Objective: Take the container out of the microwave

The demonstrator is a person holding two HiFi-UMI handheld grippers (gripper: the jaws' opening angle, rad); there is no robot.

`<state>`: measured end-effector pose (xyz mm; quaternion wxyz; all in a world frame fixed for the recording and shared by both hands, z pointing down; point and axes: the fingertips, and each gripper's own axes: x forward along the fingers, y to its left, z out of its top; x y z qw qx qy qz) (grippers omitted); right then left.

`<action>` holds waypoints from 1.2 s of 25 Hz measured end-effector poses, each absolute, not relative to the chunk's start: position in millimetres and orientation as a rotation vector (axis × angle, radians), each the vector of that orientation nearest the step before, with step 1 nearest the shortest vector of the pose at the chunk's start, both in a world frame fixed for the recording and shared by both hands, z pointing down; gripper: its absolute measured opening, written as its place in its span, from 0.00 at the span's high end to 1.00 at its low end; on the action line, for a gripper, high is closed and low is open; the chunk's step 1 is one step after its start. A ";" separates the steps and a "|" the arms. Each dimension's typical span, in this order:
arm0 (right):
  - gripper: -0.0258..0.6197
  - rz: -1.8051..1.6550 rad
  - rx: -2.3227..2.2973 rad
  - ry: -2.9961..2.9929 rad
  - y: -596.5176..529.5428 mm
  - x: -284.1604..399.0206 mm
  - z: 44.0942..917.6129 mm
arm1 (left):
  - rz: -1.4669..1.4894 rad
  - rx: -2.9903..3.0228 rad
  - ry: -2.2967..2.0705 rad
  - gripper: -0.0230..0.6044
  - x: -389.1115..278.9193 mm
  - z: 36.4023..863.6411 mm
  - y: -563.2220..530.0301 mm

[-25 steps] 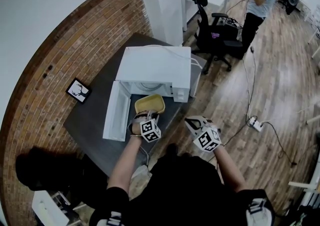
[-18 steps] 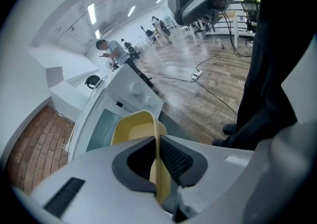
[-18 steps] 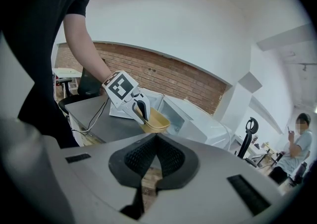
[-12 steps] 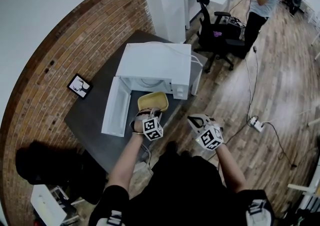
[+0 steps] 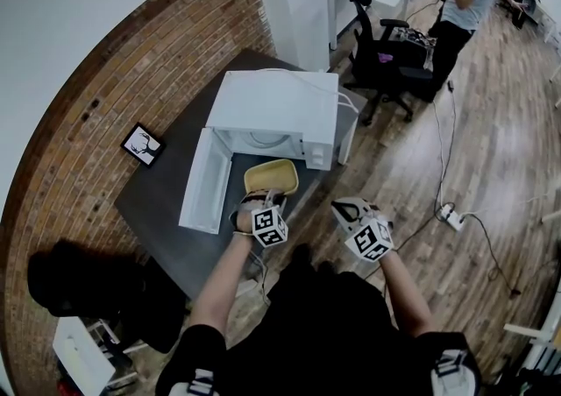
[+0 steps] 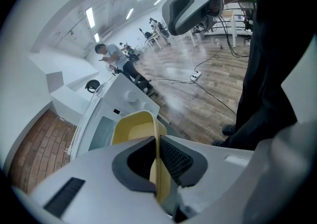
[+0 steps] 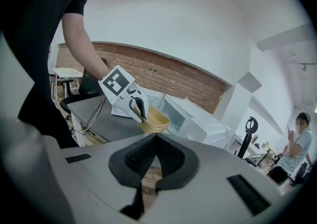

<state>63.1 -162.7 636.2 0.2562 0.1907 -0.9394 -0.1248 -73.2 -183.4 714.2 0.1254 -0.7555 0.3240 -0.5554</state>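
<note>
A yellow container (image 5: 271,176) hangs in front of the white microwave (image 5: 276,109), outside its cavity and over the dark table's front edge. My left gripper (image 5: 260,202) is shut on the container's near rim (image 6: 157,153); the wall stands pinched between the two pads. The microwave door (image 5: 205,180) is swung open to the left. My right gripper (image 5: 351,208) is held off the table's right side over the wooden floor, shut with nothing in it. In the right gripper view the container (image 7: 154,119) and the left gripper (image 7: 134,109) show ahead.
A dark grey table (image 5: 162,201) carries the microwave and a small framed picture (image 5: 142,145). A brick wall (image 5: 105,96) curves behind. A black office chair (image 5: 379,53) and a standing person (image 5: 460,0) are at the back right. A power strip (image 5: 455,217) and cables lie on the wooden floor.
The container, held in the left gripper, has come a little further out from the microwave toward me. The right gripper has hardly moved.
</note>
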 end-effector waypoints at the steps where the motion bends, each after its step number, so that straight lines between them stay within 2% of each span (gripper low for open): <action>1: 0.96 -0.340 0.519 -2.552 -163.0 62.2 635.1 | -1.621 -2.199 0.943 0.92 -74.7 715.2 -181.7; 30: 0.96 -0.343 0.450 -2.562 -156.3 53.8 642.1 | -1.652 -2.198 0.997 0.92 -79.5 725.0 -155.9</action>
